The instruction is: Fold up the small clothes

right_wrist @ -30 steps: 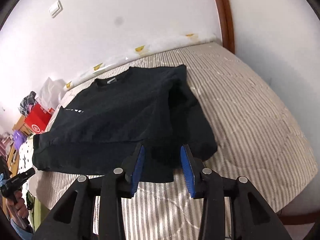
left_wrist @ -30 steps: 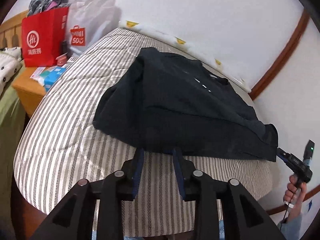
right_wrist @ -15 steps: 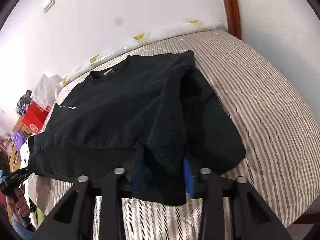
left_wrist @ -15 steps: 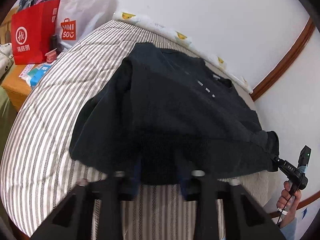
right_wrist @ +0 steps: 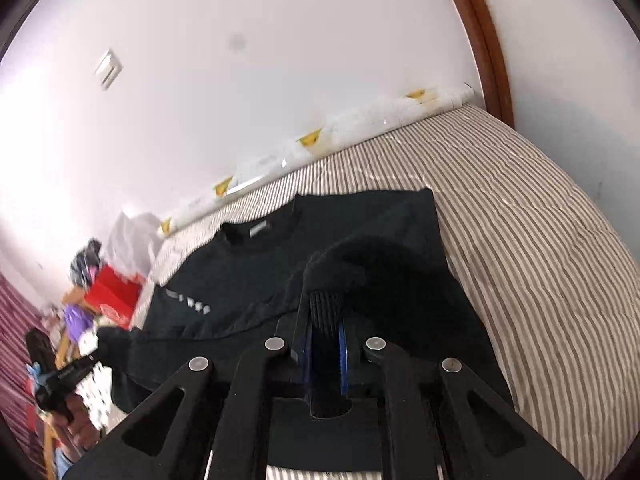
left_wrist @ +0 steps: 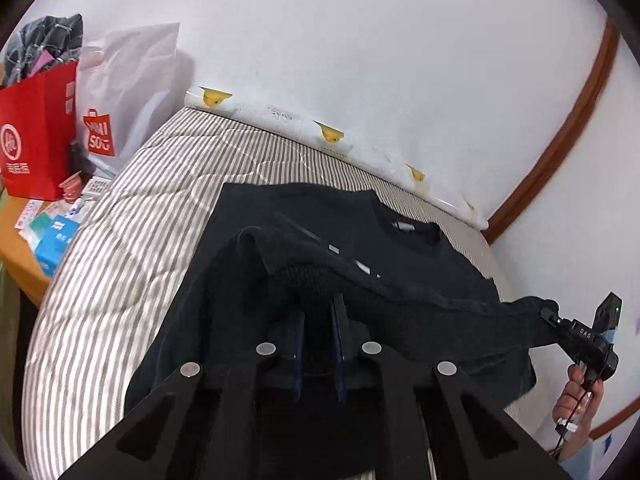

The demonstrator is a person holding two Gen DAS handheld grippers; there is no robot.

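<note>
Left wrist view: we see our left gripper (left_wrist: 318, 312) clamped on the ribbed hem of the black sweater (left_wrist: 400, 256), whose jaws have just been closing on the cloth. The hem hangs lifted above the sweater's chest, while the collar end lies flat on the striped bed (left_wrist: 120, 248). Our right gripper (right_wrist: 326, 320) pinches the hem's other corner the same way — its jaws just closed too. A red bag (left_wrist: 36, 128) stands beside the bed.

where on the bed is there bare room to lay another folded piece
Bare striped quilt right of the black sweatshirt, towards the wood trim; another strip left of it, beside the nightstand. That wooden nightstand is crowded with bags and boxes.
</note>
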